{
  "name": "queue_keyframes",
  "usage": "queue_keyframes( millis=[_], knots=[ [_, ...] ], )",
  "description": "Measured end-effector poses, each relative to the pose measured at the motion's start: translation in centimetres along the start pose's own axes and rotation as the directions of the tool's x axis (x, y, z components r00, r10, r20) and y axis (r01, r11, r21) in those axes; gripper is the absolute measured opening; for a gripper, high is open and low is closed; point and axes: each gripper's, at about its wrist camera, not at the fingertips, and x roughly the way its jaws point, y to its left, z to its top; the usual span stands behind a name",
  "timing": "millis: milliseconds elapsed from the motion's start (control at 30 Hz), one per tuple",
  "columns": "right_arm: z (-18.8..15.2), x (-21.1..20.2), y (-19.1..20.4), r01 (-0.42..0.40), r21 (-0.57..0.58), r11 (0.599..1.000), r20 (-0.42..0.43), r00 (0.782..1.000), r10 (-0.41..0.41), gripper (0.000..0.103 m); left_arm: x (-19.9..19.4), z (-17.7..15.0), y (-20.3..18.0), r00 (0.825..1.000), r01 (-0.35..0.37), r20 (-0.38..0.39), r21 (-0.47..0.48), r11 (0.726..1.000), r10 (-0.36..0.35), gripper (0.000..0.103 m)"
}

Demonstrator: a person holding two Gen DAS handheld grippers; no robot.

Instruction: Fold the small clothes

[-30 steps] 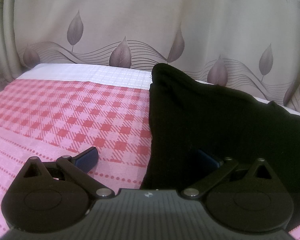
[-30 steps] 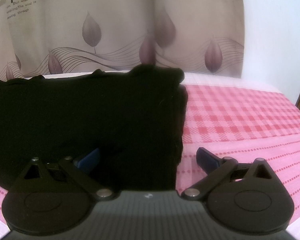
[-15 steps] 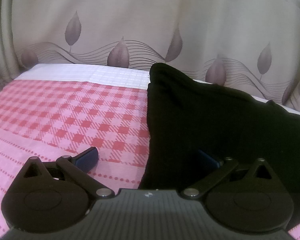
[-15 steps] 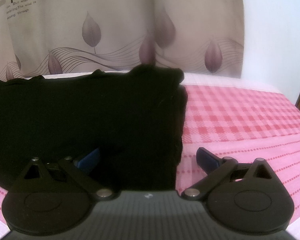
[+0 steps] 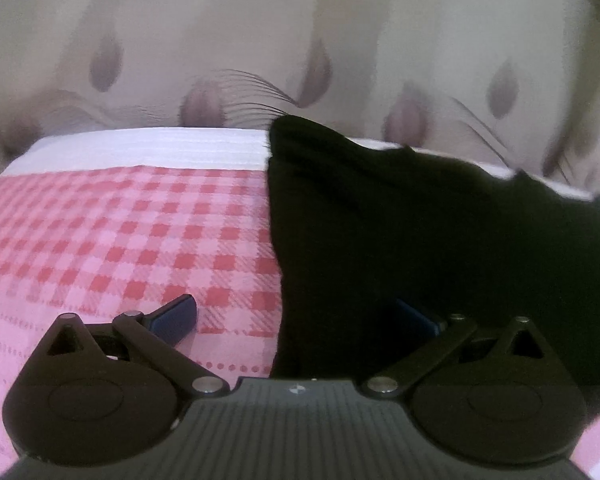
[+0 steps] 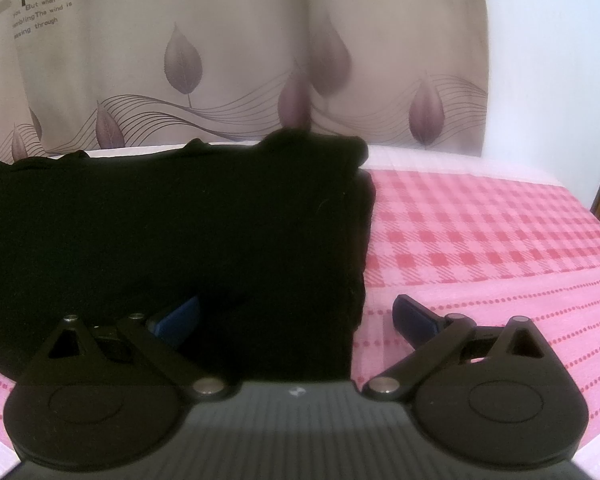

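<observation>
Where claws (image 6: 296,320) gape: black garment (image 6: 160,232) between.

Left-wrist view motion-blurred, esp. curtain (image 5: 260,40); black garment (image 5: 440,240) cut off at right edge.

Left gripper (image 5: 296,318) and right gripper (image 6: 296,318) both gape wide, each straddling a side edge of the garment (image 6: 172,232).

Black garment (image 6: 172,232) matt cloth; checked bedcover (image 6: 480,232) woven; claws plastic.
</observation>
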Motion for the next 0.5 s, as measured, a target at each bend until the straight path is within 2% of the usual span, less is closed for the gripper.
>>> queue_keyframes(
  millis=[100,200,333,433,500],
  knots=[
    [0.0,0.0,0.0,0.000,0.000,1.000,0.000,1.000,0.000,0.103,0.3,1.0,1.4,0.995,0.084,-0.049,-0.004,0.996,-0.084,0.096],
    [0.0,0.0,0.0,-0.001,0.000,1.000,0.000,1.000,0.001,0.103,0.9,1.9,2.6,0.989,0.133,-0.064,0.000,0.991,-0.133,0.086],
    [0.0,0.0,0.0,0.000,-0.001,1.000,0.000,1.000,0.000,0.103,2.5,3.2,2.8,0.978,0.197,-0.081,0.051,0.979,-0.192,0.083],
    [0.0,-0.1,0.0,0.002,-0.002,1.000,0.002,1.000,-0.002,0.103,3.8,4.0,2.9,0.961,0.266,-0.098,0.068,0.962,-0.259,0.090],
    [0.0,-0.1,0.0,0.003,-0.001,1.000,0.003,1.000,-0.003,0.103,4.3,4.2,2.8,0.954,0.295,-0.084,0.078,0.952,-0.289,0.090]
  ],
)
